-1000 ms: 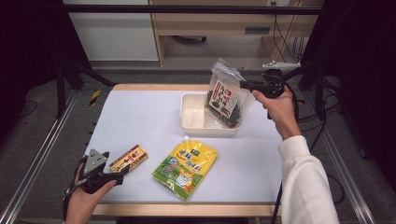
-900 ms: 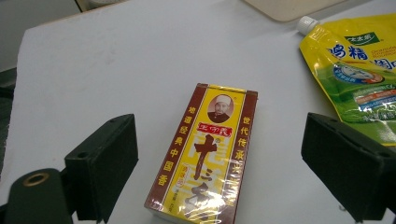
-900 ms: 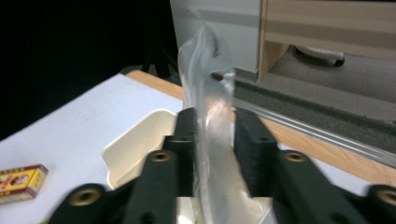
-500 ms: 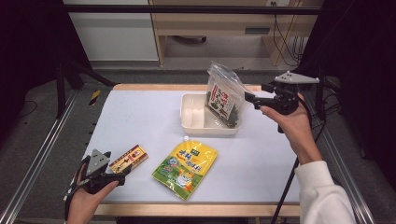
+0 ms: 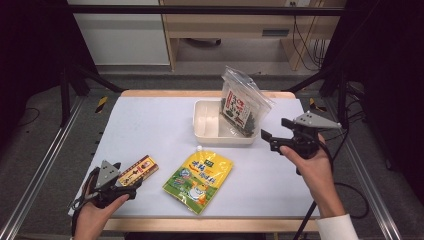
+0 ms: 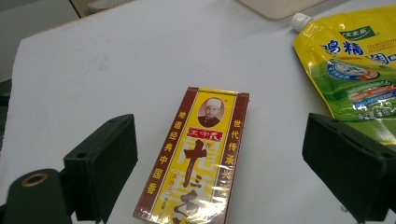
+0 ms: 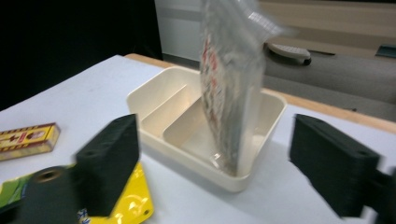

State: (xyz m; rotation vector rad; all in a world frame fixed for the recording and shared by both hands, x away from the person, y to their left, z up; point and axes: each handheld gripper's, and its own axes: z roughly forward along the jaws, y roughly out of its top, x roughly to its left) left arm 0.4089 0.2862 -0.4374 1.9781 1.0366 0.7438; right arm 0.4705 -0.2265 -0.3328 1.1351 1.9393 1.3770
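Clear seaweed bag [image 5: 243, 107] stood upright in the right-hand compartment of the cream tray [image 5: 206, 131], leaning toward the tray's right wall, top well above the rim. Right gripper [image 5: 272, 139] sat just off the tray's right side, fingers apart, holding nothing; in the right gripper view the bag [image 7: 232, 88] was framed between the two fingers but farther off, not touched. Left gripper [image 5: 131, 186] was at the near-left corner of the tabletop [image 5: 150, 125], fingers apart and straddling the near end of the spice box [image 6: 196, 154], which lay flat, not yet clamped. Yellow pouch [image 5: 198, 179] lay flat just right of the box, spout toward the tray. Risks as I read them: the bag looked top-heavy and only propped, so any brush from the right gripper or a nudge to the tray could tip it out over the rim. On the left, the box sat skewed between the fingers, so closing could twist or squirt it out rather than grip it square. The pouch edge [image 6: 355, 70] was near the right-hand finger in the left gripper view and could get snagged.
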